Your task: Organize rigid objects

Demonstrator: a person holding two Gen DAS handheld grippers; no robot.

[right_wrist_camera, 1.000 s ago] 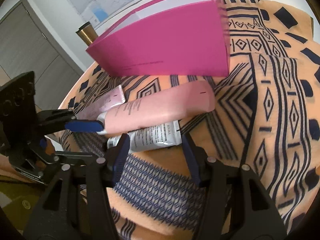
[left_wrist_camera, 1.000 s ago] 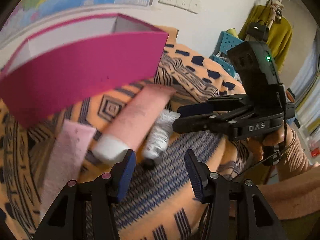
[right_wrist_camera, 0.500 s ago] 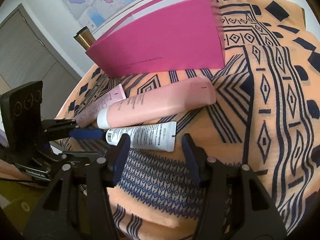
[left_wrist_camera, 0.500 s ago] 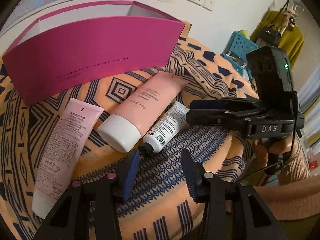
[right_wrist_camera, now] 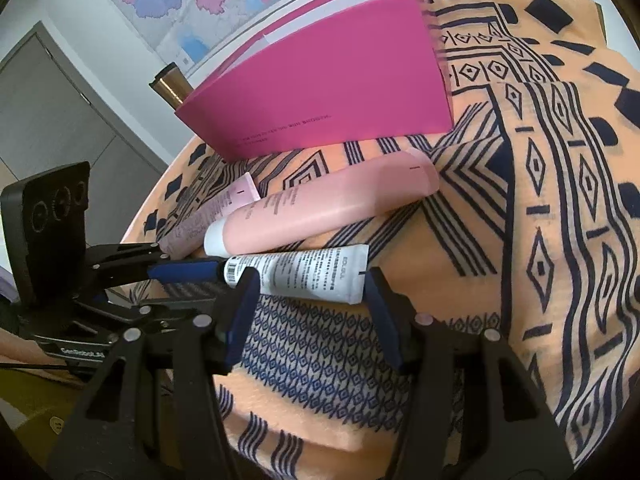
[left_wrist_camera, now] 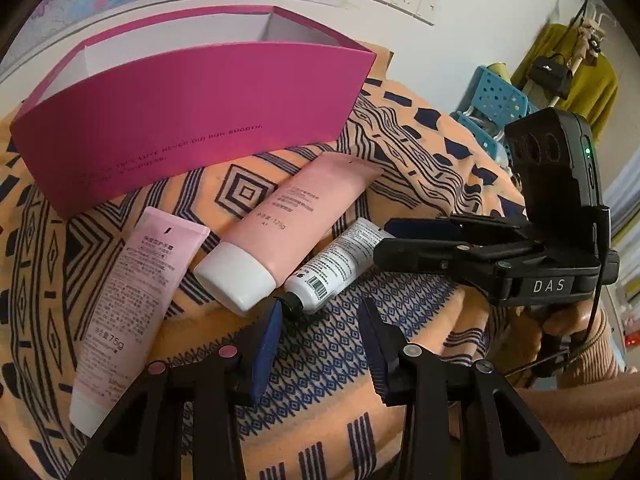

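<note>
The white tube (left_wrist_camera: 342,260) lies on the patterned cloth (left_wrist_camera: 320,360) just ahead of my left gripper (left_wrist_camera: 320,336), whose jaws have just been closing and hold nothing. My right gripper (right_wrist_camera: 310,300) stands apart beside its crimped end. Next lie the big pink tube (left_wrist_camera: 288,220), the pale pink tube (left_wrist_camera: 132,300) and, behind them, the open magenta box (left_wrist_camera: 192,120).

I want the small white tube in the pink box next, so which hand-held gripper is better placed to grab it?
Probably the right hand-held gripper: its open jaws already straddle the white tube. The left hand-held gripper has just been closing, empty, and only nears the tube's black cap. The pink box stands behind.
</note>
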